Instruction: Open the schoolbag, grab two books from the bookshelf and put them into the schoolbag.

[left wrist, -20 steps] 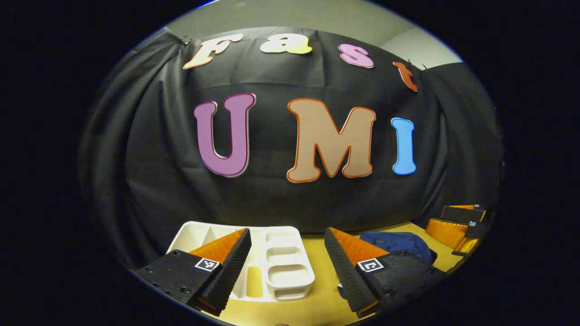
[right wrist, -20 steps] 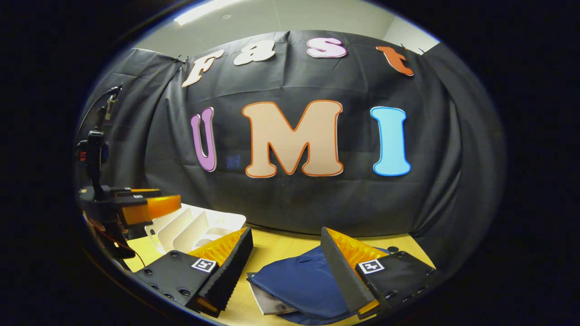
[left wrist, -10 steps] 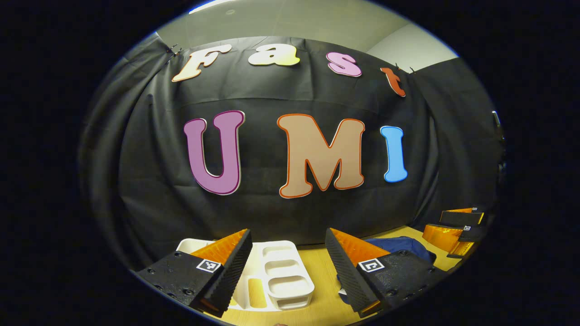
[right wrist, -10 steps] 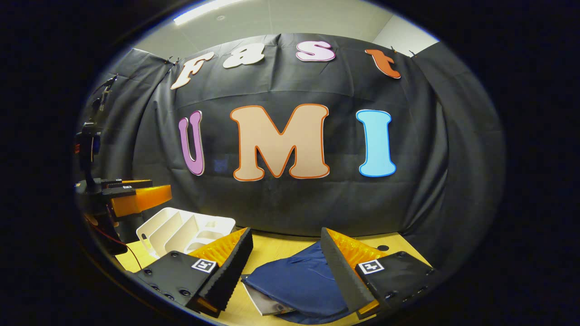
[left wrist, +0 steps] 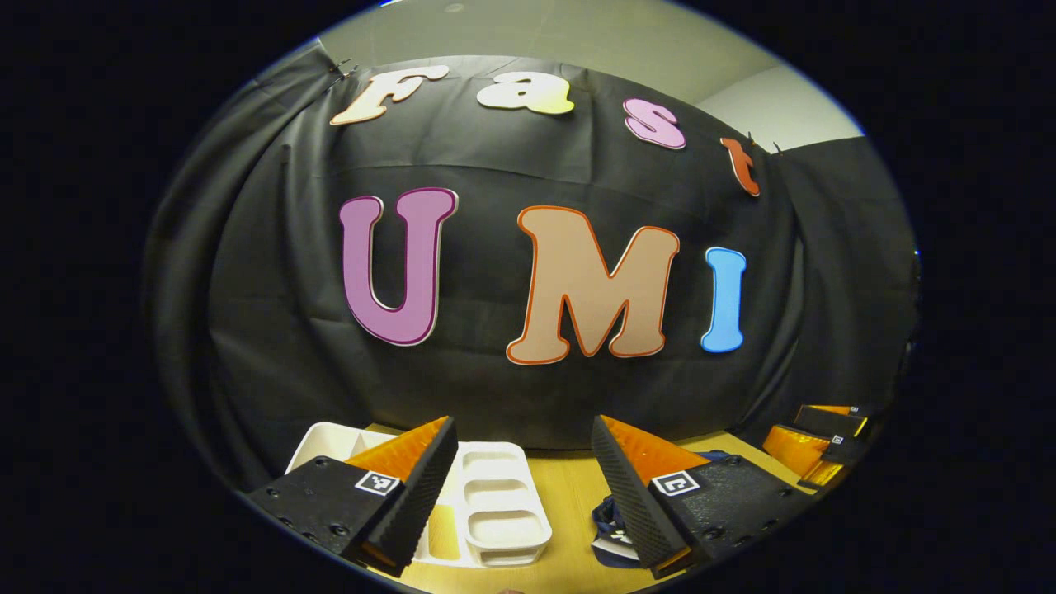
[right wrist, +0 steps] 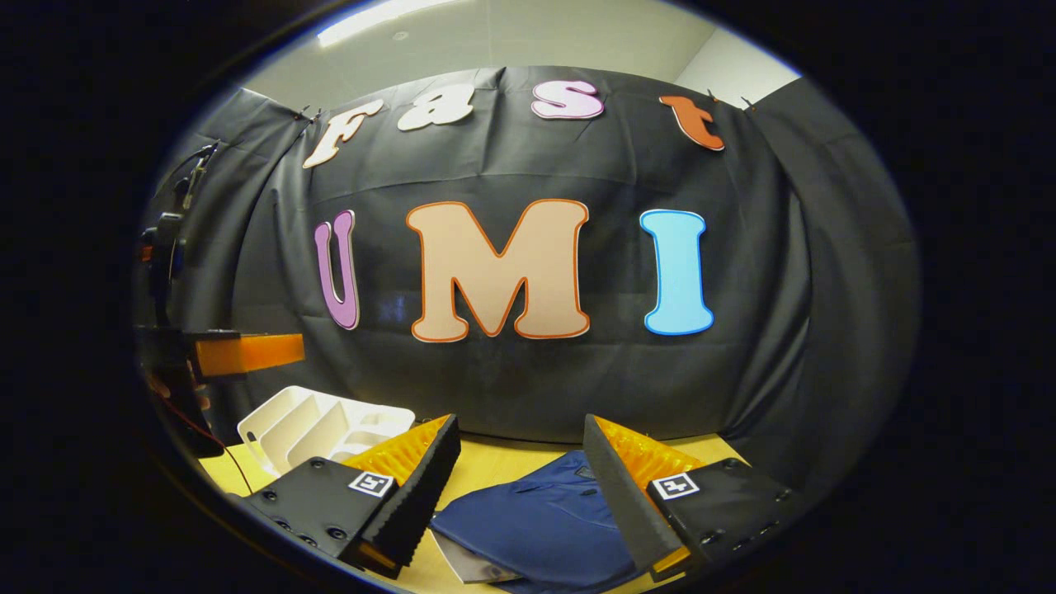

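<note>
The dark blue schoolbag (right wrist: 536, 520) lies flat on the wooden table, just beyond my right gripper (right wrist: 520, 418), which hangs open above it with nothing between its fingers. A pale flat corner (right wrist: 470, 565), perhaps a book, pokes out at the bag's near left edge. The white divided bookshelf (left wrist: 495, 503) lies on the table below my left gripper (left wrist: 522, 421), which is open and holds nothing. In the left gripper view the schoolbag (left wrist: 606, 520) is mostly hidden behind a finger. The bookshelf (right wrist: 322, 417) sits left of the bag in the right gripper view.
The black cloth wall stands close behind the table (right wrist: 495, 458). A stand with a device and cables (right wrist: 169, 256) rises at the far left of the right gripper view. The right gripper (left wrist: 817, 441) is at the left gripper view's right edge, and the left gripper (right wrist: 247, 353) at the right gripper view's left.
Both grippers have stayed open and drifted a little. The bag and bookshelf sit lower in both views. In the right gripper view the left gripper has risen and the scene has slid left.
</note>
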A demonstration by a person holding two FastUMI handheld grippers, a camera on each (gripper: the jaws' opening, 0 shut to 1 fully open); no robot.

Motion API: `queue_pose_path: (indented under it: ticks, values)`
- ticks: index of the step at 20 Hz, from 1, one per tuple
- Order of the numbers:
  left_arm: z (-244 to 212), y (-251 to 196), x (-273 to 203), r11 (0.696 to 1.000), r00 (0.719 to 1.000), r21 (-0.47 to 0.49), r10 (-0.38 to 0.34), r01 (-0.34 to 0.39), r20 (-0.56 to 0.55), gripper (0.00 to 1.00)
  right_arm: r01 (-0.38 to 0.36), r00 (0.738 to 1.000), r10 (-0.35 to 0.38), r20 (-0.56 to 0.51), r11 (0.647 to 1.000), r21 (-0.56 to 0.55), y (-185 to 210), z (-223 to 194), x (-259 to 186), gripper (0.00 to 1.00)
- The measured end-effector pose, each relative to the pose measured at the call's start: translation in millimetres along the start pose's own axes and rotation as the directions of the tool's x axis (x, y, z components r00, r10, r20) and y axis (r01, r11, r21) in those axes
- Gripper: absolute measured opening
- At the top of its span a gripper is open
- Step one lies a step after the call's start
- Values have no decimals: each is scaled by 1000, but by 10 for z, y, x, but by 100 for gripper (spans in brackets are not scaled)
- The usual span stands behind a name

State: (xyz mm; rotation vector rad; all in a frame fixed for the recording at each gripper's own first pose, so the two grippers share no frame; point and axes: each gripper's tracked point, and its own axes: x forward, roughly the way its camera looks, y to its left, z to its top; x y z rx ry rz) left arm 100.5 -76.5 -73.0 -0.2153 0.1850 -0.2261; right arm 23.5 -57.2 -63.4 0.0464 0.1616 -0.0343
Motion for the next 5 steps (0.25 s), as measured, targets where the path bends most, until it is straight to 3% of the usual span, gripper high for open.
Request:
queue_pose_path:
  ticks: [1,2,5]
  values:
    - [13,16,-3,1000,1000,2,3,-3,3,94,2,1000,-2,2,1000,-8,-6,0,6,93]
    - [38,19,6,1000,1000,3,2,-2,4,94,3,1000,-3,3,1000,-14,-20,-6,4,100]
    - [69,58,19,1000,1000,-3,3,-3,4,93,8,1000,-8,4,1000,-24,-35,-12,6,97]
